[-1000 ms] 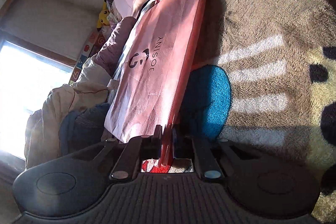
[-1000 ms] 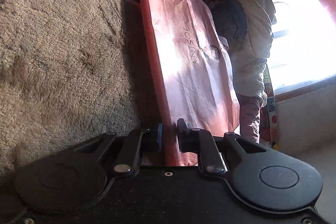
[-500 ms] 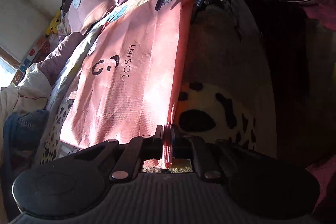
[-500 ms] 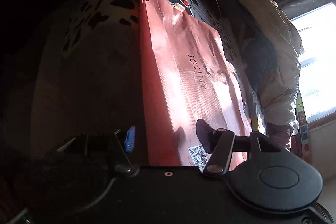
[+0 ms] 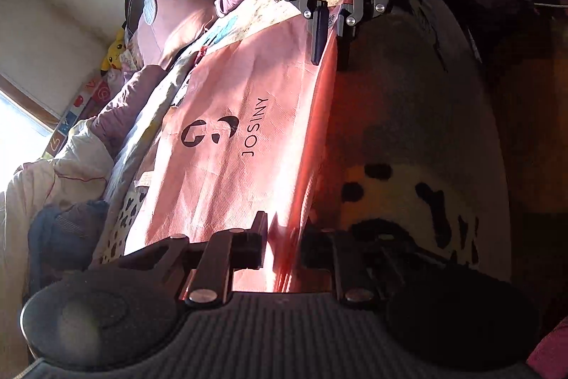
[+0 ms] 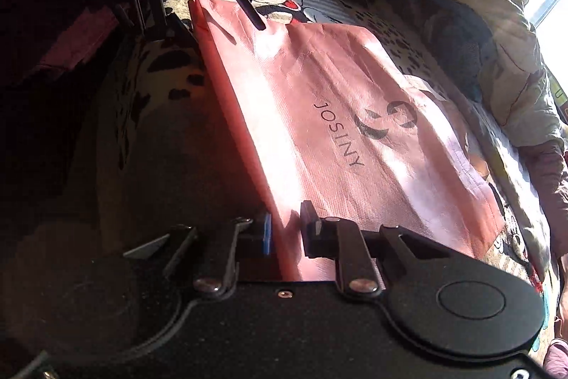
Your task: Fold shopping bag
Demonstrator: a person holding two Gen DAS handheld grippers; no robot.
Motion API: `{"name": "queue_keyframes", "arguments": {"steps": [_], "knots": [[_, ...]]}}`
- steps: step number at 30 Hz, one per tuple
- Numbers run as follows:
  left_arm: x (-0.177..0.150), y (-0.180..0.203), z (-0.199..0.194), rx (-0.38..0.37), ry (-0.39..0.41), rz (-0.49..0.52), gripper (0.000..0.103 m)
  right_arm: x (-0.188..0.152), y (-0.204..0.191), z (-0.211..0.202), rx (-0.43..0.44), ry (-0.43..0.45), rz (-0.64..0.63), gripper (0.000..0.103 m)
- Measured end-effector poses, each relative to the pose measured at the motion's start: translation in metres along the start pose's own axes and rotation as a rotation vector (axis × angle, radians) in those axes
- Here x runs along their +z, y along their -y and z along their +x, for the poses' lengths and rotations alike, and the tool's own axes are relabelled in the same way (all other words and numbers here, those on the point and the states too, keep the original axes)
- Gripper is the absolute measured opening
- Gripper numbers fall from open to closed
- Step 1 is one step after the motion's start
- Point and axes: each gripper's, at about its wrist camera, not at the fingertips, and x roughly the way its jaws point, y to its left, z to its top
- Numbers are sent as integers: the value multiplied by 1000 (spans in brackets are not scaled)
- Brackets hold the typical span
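The bed [image 5: 408, 116] under my tongs was spread with a spotted cartoon blanket [image 6: 294, 6], and a puffy cream jacket [image 6: 497, 34] was heaped along its far side. The pink shopping bag [image 5: 227, 144] lay flat across the blanket, its folded edge lifted between my two tongs; I could not see anything inside it. Black letters on its face read JOSINY [image 6: 339, 134] beside a round black logo [image 5: 207, 132]. A small square code label sat at the corner near my right gripper [image 5: 330, 34], too fine to read. My left gripper [image 5: 284, 237] pointed down along the fold with the bag's edge between its fingers; its jaws had just been easing apart and showed a gap beside the fabric. My right gripper's jaws had just been closing, the bag's folded corner between them, yet space remained on both sides of the fabric, so they were apart, not clamped
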Motion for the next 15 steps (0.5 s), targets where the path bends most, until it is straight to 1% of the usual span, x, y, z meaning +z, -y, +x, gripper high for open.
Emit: {"name": "queue_keyframes", "arguments": {"steps": [1, 2, 3, 4, 5, 6, 7, 10, 11, 12, 14, 15], "knots": [[-3, -3, -1, -20, 6, -12, 13, -3, 0, -1, -7, -4, -12, 19], [-7, -7, 0, -35, 8, -22, 13, -6, 0, 0, -11, -22, -32, 30], [-10, -9, -1, -45, 11, -23, 12, -11, 2, -1, -26, -17, -62, 37], [-12, -11, -1, -56, 17, -27, 12, -15, 4, -1, -41, -12, -92, 41], [-14, -16, -1, -72, 26, -44, 12, -20, 5, -2, -56, -6, -122, 41], [-16, -19, -1, -88, 35, -66, 12, -25, 10, -3, -52, 2, -131, 41], [-19, -23, 0, -104, 44, -91, 12, -30, 15, -4, -35, 5, -131, 40], [-28, -33, -1, -151, 68, -174, 12, -44, 30, -4, 6, 9, -106, 35], [-32, -40, 0, -180, 79, -226, 12, -48, 35, -5, 23, 11, -86, 30], [-36, -46, 1, -205, 89, -271, 13, -52, 44, -7, 62, 10, -26, 27], [-43, -58, 1, -255, 102, -357, 13, -54, 56, -6, 118, 21, 81, 26], [-45, -62, 2, -273, 104, -380, 13, -55, 58, -7, 154, 26, 126, 26]]}}
